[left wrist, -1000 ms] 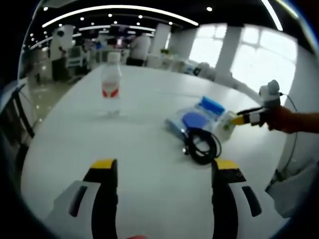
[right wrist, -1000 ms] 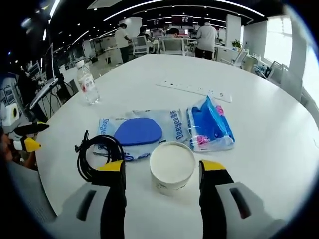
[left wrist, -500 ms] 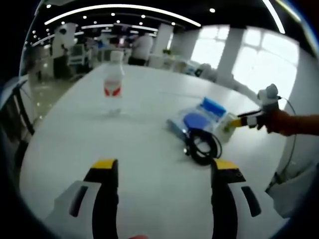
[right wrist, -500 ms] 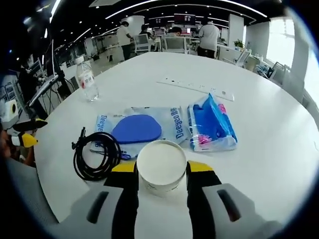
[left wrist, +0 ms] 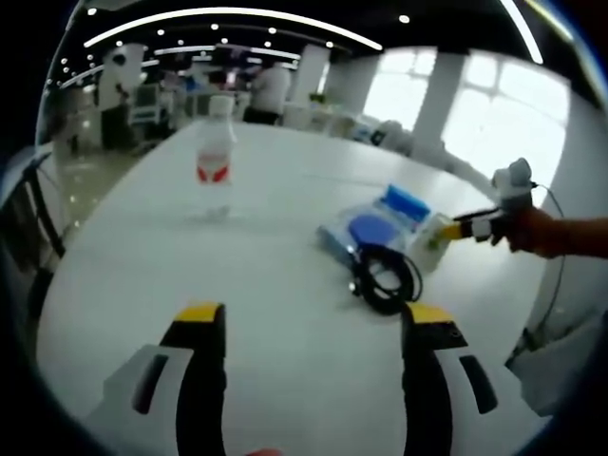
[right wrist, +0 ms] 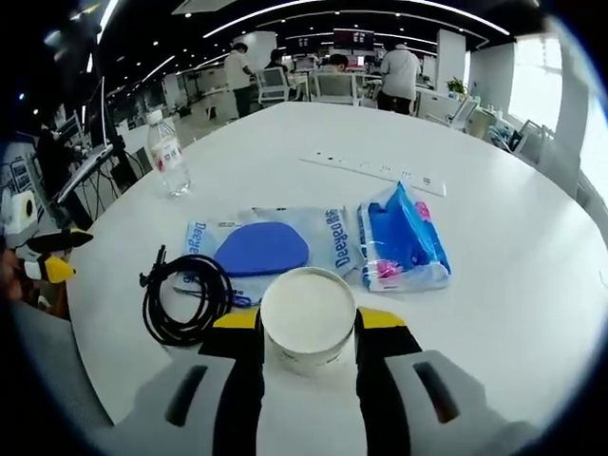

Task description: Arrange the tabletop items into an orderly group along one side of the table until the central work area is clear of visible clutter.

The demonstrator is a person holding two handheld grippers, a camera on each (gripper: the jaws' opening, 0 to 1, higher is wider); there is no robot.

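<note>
The right hand-held gripper (right wrist: 307, 328) is clamped on a white paper cup (right wrist: 307, 313) at the near edge of the white desk (right wrist: 494, 218). Just beyond lie a coiled black cable (right wrist: 183, 299), a blue paddle in a clear package (right wrist: 261, 249) and a blue tissue pack (right wrist: 402, 237). Farther left stands a water bottle (right wrist: 167, 152). The left hand-held gripper (left wrist: 309, 328) hangs with jaws apart, holding nothing.

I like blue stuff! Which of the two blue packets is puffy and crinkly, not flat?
The blue tissue pack, right of the flat pouch with the blue oval.
</note>
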